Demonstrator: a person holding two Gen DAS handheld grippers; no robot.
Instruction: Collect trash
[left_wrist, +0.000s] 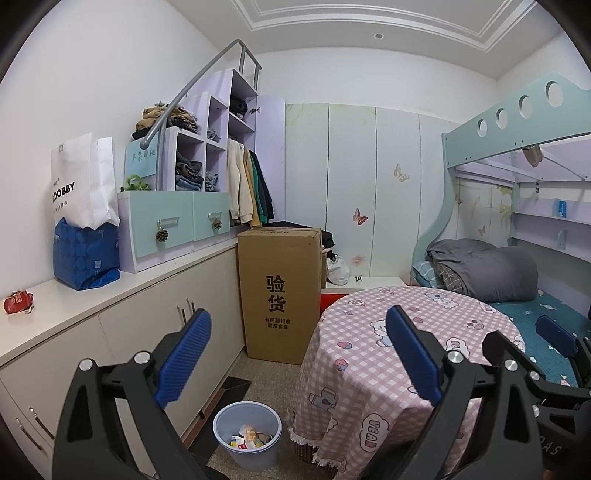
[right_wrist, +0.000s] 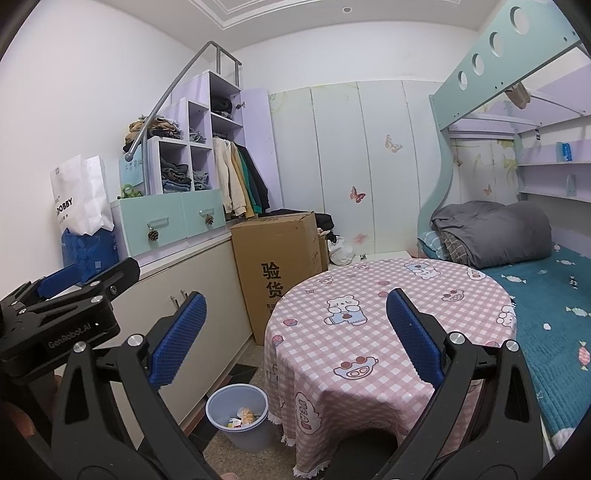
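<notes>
Hovering above the room, the left gripper (left_wrist: 295, 354) had its blue pads spread wide apart with nothing between them, and the right gripper (right_wrist: 295, 332) was just as wide and just as empty. In the right wrist view the left gripper showed at the left edge, a little ahead; in the left wrist view the right gripper's tips poked in at the right edge.

Down on the floor stood the bin (left_wrist: 247, 434), a pale blue-grey bucket, tucked between the cabinets (left_wrist: 155, 332) and the round worktop (left_wrist: 399, 332). Inside the bin lay trash (left_wrist: 249, 437): crumpled wrappers and small cartons, yellow, white and red. The right wrist view caught the same bin (right_wrist: 237, 415) just beside the hem of the pink checked cloth, trash (right_wrist: 242, 417) in its bottom.

On the long cabinet top, well apart from the bin, sat a red crumpled wrapper (left_wrist: 17, 302) near the left edge. Further along stood a blue bag (left_wrist: 85, 260) with a white paper bag (left_wrist: 83, 181) stuck in it. A tall cardboard box (left_wrist: 279, 295) stood on the floor behind the bin, touching the cabinets. The bed (right_wrist: 554, 295) ran along the right with a grey duvet (right_wrist: 491, 232) rolled at its head.
</notes>
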